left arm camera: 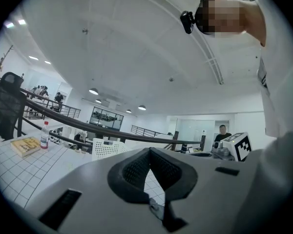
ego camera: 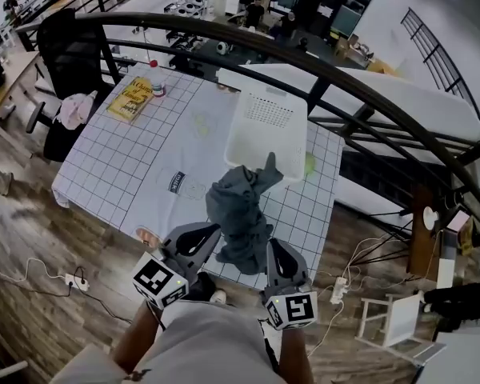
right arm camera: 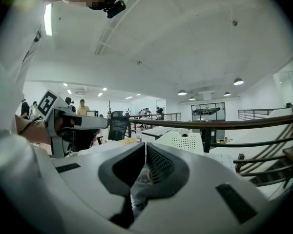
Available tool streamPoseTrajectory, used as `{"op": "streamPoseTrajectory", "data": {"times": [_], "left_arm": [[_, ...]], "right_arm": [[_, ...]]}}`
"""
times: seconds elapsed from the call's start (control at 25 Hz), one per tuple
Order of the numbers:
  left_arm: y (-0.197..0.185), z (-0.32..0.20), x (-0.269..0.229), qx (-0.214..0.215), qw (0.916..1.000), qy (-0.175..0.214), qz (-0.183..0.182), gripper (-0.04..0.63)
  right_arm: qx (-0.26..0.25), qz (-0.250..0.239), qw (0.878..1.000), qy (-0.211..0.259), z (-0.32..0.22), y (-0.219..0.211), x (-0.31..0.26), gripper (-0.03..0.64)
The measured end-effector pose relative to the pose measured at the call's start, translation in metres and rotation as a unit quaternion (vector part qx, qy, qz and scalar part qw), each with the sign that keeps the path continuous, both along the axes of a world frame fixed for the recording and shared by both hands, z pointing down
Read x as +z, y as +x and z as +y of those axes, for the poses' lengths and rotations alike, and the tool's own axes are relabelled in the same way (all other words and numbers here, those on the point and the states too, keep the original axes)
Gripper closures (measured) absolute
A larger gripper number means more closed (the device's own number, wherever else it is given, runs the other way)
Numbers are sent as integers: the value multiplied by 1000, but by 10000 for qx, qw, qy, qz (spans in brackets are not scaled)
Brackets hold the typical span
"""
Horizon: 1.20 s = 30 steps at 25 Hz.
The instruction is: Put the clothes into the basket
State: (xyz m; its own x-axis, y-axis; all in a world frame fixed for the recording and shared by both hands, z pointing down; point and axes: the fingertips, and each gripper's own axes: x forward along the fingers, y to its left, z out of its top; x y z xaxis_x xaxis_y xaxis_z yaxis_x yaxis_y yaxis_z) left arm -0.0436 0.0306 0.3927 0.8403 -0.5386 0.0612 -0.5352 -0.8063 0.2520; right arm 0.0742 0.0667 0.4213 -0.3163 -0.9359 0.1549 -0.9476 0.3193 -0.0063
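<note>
A grey garment hangs bunched over the near edge of the grid-patterned table, just in front of the white perforated basket. One end of the cloth reaches up to the basket's near rim. My left gripper touches the cloth's left side and my right gripper its lower right. Both point upward. In the left gripper view the jaws are shut, with a scrap of grey fabric low in the gap. The right gripper is shut too, with cloth showing behind its pads. The basket looks empty.
A pale garment with a dark label lies flat on the table. A yellow book and a bottle sit at the far left corner. A black chair stands left, and a dark railing curves behind the table.
</note>
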Motion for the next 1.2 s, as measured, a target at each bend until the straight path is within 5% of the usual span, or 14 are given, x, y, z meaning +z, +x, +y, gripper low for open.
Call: {"op": "streamPoseTrajectory", "data": {"times": [0.4,0.72,0.92,1.2], "left_arm": [[8,-28,33,521,9984,-184,-131,591],[14,-40,48,781,9961,-395,-95,591],[15,-45,55,747,9959,-499,-125,591],[14,-54,57,435,9972,-533,-285,591]], "right_arm": [[67,712,9948,-730,-36,-1,57,582],[-391,1542,9746,-1573,-45,-9,121,414],[-807,2097,9479,-2258,-51,-9,171,281],[-1406,2020,9262,-2857,-61,-9,234,160]]}}
